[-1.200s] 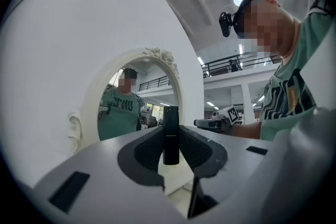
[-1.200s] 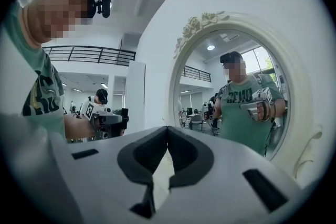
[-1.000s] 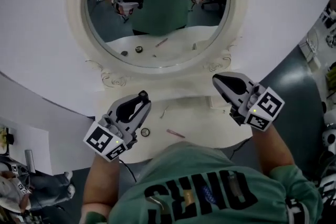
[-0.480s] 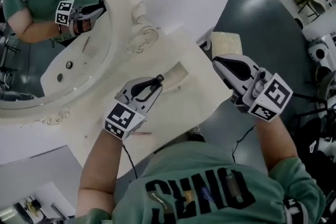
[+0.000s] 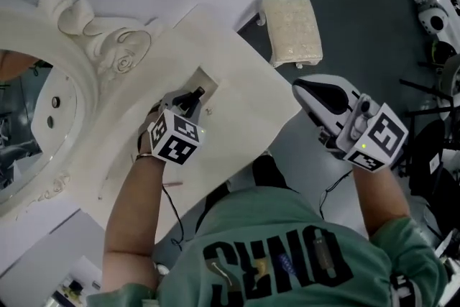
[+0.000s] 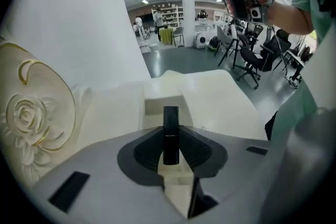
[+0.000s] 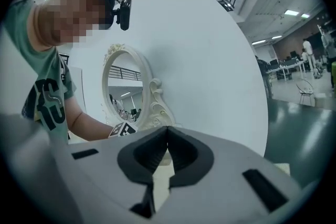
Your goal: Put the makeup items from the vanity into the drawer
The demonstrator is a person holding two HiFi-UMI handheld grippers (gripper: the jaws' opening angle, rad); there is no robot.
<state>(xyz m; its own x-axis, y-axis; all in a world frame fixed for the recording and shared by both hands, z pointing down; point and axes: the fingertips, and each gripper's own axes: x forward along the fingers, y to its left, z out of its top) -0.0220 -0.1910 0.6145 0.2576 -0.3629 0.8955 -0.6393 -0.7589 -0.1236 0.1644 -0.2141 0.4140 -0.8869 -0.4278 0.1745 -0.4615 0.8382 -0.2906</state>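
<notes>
Left gripper [image 6: 170,140] pointing steeply down, fingers clamping black tube [image 6: 170,115] upright between them. I'm seeing tube tip hanging over open drawer [image 5: 209,85] in bench [image 5: 244,118] top, beside mirror frame [image 5: 108,39]; can't tell if touching. Right gripper [image 5: 305,90] hovering off bench edge over floor, fingers together, gripping nothing. Thin pink stick [image 5: 172,184] lying on bench by left forearm.

A cream cushioned stool [image 5: 291,29] stands on dark floor [image 5: 352,3].
</notes>
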